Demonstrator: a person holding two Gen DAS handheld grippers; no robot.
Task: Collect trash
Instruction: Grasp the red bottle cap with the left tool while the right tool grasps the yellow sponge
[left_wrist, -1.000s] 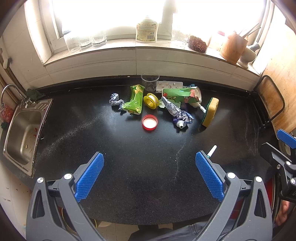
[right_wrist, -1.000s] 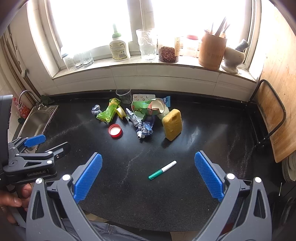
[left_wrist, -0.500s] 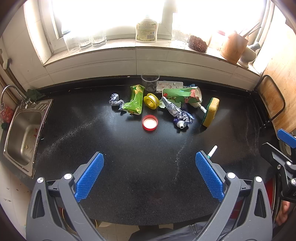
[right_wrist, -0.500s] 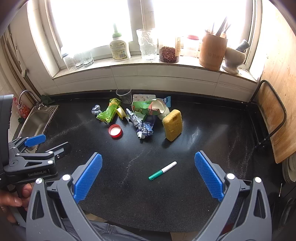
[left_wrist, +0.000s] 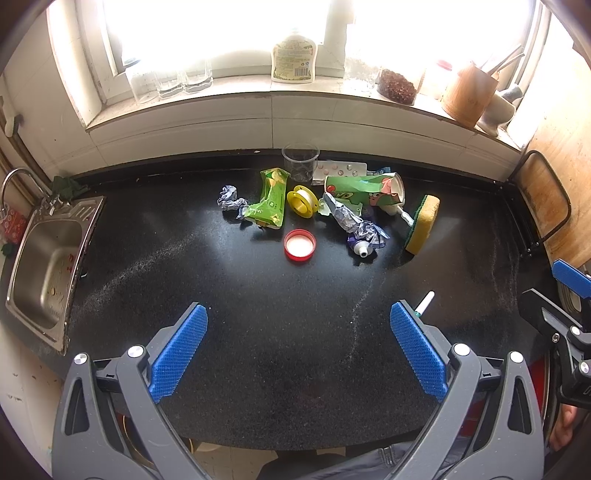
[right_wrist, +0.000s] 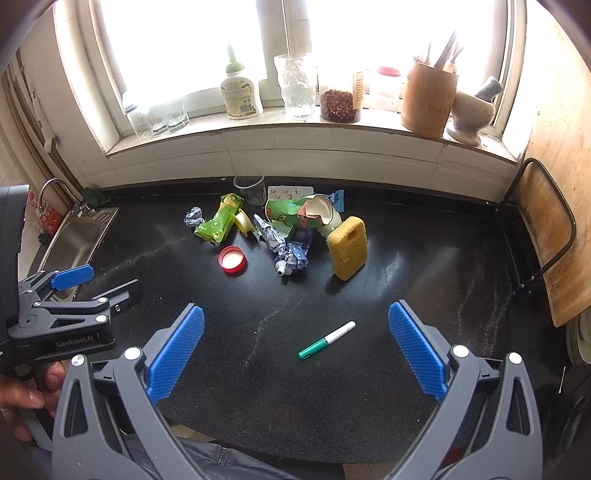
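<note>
Trash lies in a heap at the back of the black counter (left_wrist: 258, 332): a green pouch (left_wrist: 272, 197), a crumpled foil scrap (left_wrist: 229, 197), a yellow tape spool (left_wrist: 302, 201), a red lid (left_wrist: 300, 245), a squeezed tube (left_wrist: 360, 230), a green paper cup (left_wrist: 364, 190) and a blister pack (left_wrist: 340, 170). A yellow sponge (right_wrist: 347, 247) stands beside them. A green-and-white marker (right_wrist: 327, 339) lies nearer, between my right gripper's fingers in view. My left gripper (left_wrist: 299, 345) and right gripper (right_wrist: 295, 350) hover open and empty over the front of the counter.
A steel sink (left_wrist: 44, 262) is set in at the left. The windowsill holds glasses (right_wrist: 159, 116), a soap bottle (right_wrist: 240, 92), jars and a wooden utensil holder (right_wrist: 428, 98). A clear plastic cup (left_wrist: 300, 162) stands behind the heap. A wire-framed board (right_wrist: 543, 236) leans at the right.
</note>
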